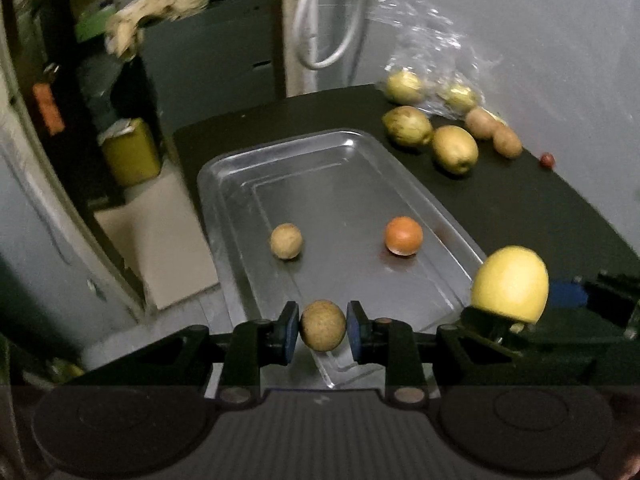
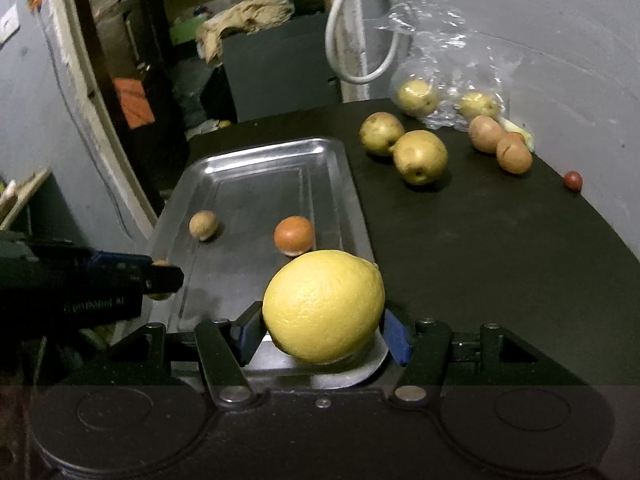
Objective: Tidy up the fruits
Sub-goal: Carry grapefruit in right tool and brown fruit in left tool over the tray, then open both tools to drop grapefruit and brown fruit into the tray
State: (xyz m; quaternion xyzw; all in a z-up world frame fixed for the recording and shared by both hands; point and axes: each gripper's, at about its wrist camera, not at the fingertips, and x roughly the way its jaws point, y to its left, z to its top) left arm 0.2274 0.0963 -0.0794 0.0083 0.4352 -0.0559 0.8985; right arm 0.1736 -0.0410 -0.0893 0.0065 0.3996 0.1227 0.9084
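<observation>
Between the blue pads of the left claw [image 1: 323, 330] sits a small round brownish fruit [image 1: 323, 330], pinched at its sides and held above the near end of the shiny rectangular metal tray [image 1: 224, 184]. Just to its right, the right claw [image 2: 323, 330] is spread wide around a big yellow lemon [image 2: 323, 306], gripped over the tray's near right corner. Both fruits look ready to be set down, so I'd lower each close to the tray floor before easing the pads apart; round fruit on smooth metal will likely roll. Farther in, a second small brown fruit [image 1: 286, 241] and a small orange fruit [image 1: 403, 236] already lie in the tray, well apart, so aim for the bare stretch nearer the claws. Beyond, on the dark counter [image 2: 480, 248], pale green pears [image 2: 419, 157] and a crumpled clear plastic bag [image 2: 448, 64] wait.
</observation>
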